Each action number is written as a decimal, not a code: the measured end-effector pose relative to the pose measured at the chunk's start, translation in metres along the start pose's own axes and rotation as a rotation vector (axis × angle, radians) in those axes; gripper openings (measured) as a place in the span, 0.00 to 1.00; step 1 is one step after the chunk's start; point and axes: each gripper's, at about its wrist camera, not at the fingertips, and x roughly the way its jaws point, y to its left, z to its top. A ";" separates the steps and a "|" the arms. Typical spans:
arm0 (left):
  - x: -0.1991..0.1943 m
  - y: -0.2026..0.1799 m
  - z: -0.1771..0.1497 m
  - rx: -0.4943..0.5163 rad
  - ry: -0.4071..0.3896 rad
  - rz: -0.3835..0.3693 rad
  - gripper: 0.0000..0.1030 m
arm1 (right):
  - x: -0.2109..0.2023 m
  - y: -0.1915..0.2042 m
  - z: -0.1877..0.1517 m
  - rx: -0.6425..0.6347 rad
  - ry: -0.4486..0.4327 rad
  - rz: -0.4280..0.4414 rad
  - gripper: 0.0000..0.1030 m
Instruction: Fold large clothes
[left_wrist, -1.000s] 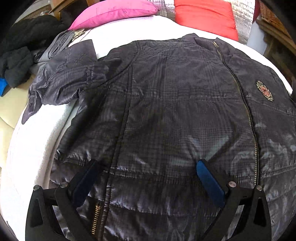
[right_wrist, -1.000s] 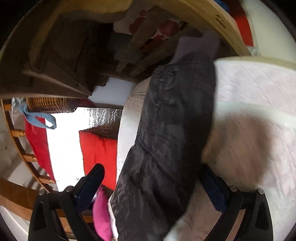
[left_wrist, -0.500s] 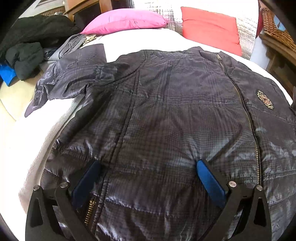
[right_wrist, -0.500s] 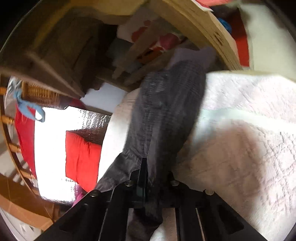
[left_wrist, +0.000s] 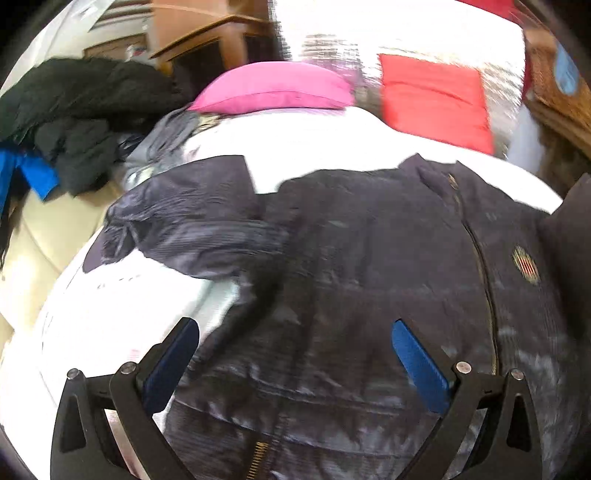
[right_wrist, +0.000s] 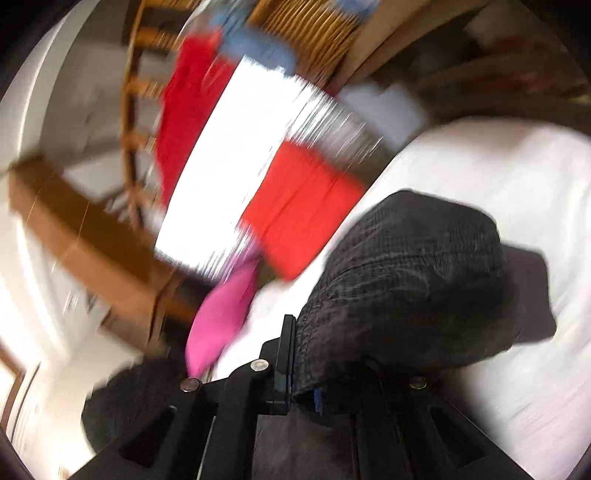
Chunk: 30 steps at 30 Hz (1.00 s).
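A dark quilted jacket lies front up on the white bed, zipper and chest badge on the right. Its left sleeve lies bunched out to the left. My left gripper is open above the jacket's lower hem, holding nothing. My right gripper is shut on the jacket's right sleeve, which is lifted off the bed and drapes over the fingers. That sleeve also shows as a dark flap at the right edge of the left wrist view.
A pink pillow and a red pillow lie at the head of the bed. A pile of dark clothes sits at the left beside the bed. Wooden furniture stands at the right.
My right gripper, which had just closed on the right sleeve, has swung it up and over toward the jacket body. My left gripper has stayed open and shifted slightly left and back.
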 end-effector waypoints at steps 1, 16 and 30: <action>0.000 0.007 0.001 -0.019 -0.004 0.004 1.00 | 0.015 0.012 -0.019 -0.024 0.063 0.020 0.08; 0.003 0.051 0.016 -0.152 0.015 -0.122 1.00 | 0.081 0.019 -0.139 0.092 0.523 0.066 0.78; -0.041 -0.131 0.006 0.216 0.003 -0.254 1.00 | 0.015 -0.068 -0.069 0.363 0.203 -0.078 0.73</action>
